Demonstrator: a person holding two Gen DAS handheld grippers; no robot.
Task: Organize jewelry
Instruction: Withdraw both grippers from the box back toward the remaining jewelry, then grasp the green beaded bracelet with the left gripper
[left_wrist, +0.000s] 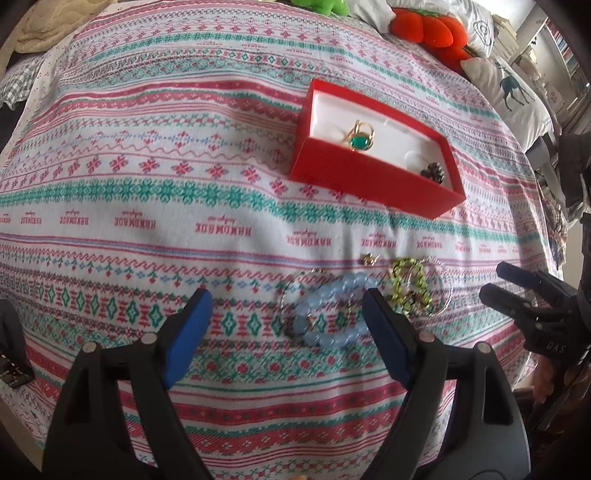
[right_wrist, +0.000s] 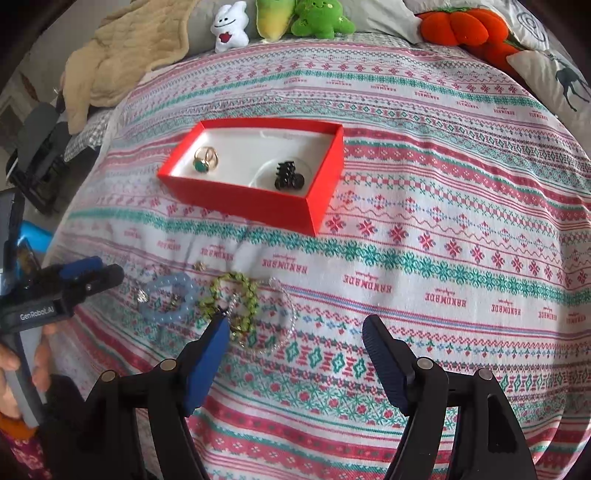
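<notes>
Both grippers, left gripper (left_wrist: 286, 306) and right gripper (right_wrist: 295, 332), gape wide, holding nothing. Green-stone ring (right_wrist: 205, 159) and black clip (right_wrist: 289, 176) lie in the red box (right_wrist: 236, 201). Blue bead bracelet (left_wrist: 328, 306), green bracelet (right_wrist: 231, 299) and silver chain (right_wrist: 288, 317) wait on the bedspread (right_wrist: 443, 258).

So the whole thing sits on a bedspread (right_wrist: 443, 229) with red, teal and pink knit-style bands and "HANDMADE" printed across it. Along the far edge: a white plush (right_wrist: 229, 27), a yellow-green plush (right_wrist: 271, 18), a green plush (right_wrist: 320, 18) and an orange pumpkin plush (right_wrist: 458, 26). Crumpled beige blanket (right_wrist: 122, 59) at the far left, deer pillow (left_wrist: 511, 96) on the right.
</notes>
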